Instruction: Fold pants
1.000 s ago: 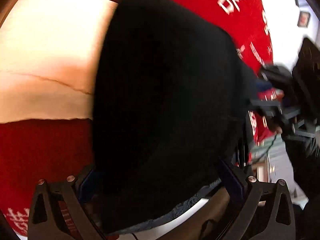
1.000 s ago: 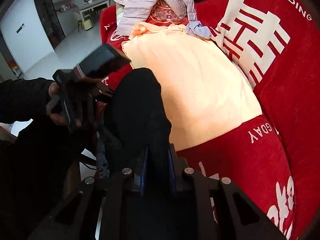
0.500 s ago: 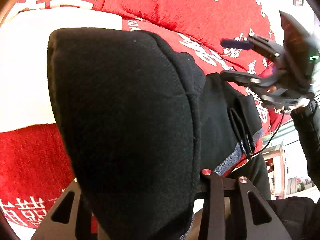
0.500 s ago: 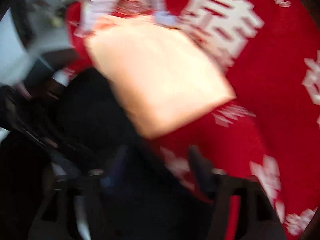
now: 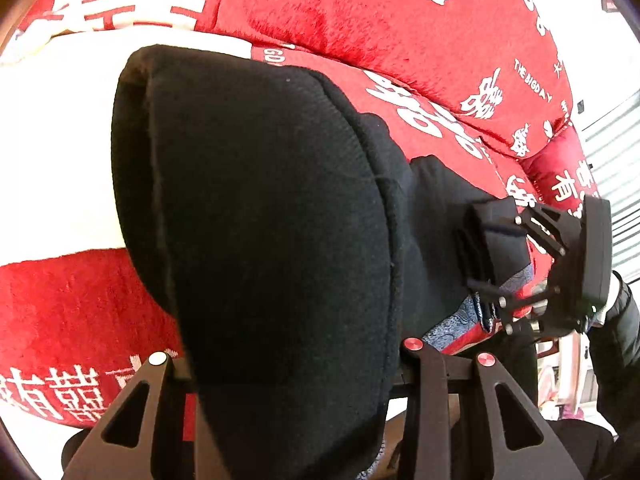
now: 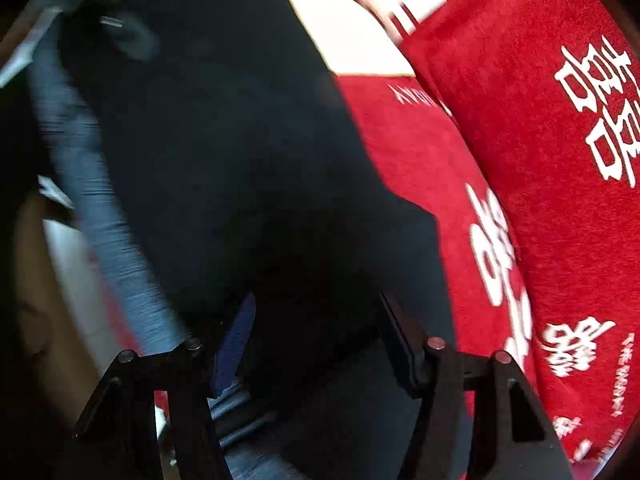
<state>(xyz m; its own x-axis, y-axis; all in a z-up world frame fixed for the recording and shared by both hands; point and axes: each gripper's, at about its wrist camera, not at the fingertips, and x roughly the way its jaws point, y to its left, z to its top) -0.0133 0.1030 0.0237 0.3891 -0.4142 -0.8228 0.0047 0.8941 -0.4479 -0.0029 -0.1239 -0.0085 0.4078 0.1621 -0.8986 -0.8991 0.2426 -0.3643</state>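
The black pants (image 5: 260,208) lie bunched on a red cover, and fill the middle of both views (image 6: 224,168). My left gripper (image 5: 296,364) has a thick fold of the pants between its fingers and is shut on it. My right gripper (image 6: 316,340) is open, its fingers spread with the black cloth lying between them. In the left wrist view the right gripper (image 5: 484,252) sits at the right end of the pants, jaws apart around a folded edge.
The red cover (image 5: 400,32) with white characters spreads over the seat and backrest. A cream cloth (image 5: 52,152) lies under the pants at the left. A blue-grey patterned edge (image 6: 92,208) runs along the seat front.
My right gripper has opened and come down onto the pants' right end. My left gripper stays shut on its fold and has lowered it toward the cover.
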